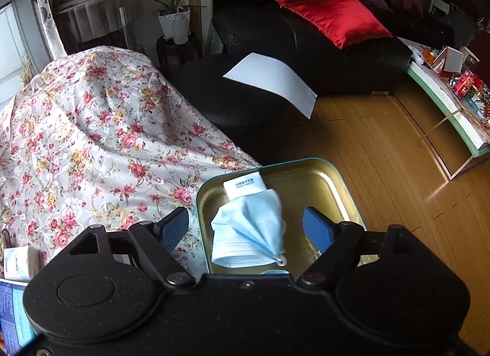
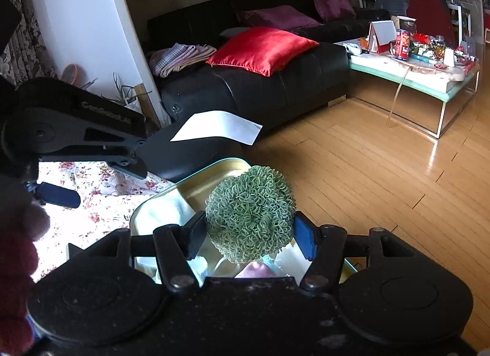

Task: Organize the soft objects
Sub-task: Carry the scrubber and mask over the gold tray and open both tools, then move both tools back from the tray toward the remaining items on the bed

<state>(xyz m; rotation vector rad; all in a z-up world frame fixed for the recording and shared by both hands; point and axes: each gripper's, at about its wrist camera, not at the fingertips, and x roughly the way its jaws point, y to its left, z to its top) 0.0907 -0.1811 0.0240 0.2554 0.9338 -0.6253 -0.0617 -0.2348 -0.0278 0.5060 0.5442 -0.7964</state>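
Floral cloth (image 1: 92, 141) under tin (image 1: 337, 184); right gripper (image 2: 249, 233) clamping green scrubber (image 2: 249, 215) above it, left gripper (image 1: 245, 227) spread wide over face mask (image 1: 248, 233).

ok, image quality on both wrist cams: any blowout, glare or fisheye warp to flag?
Left wrist view: window at left is bright, floral cloth evenly lit, wood floor shows glare streaks, floorboards bow from fisheye, face mask in the tin is sharp. Right wrist view: floral cloth blown out white, sofa is dark, left gripper slightly blurred, green scrubber crisp.
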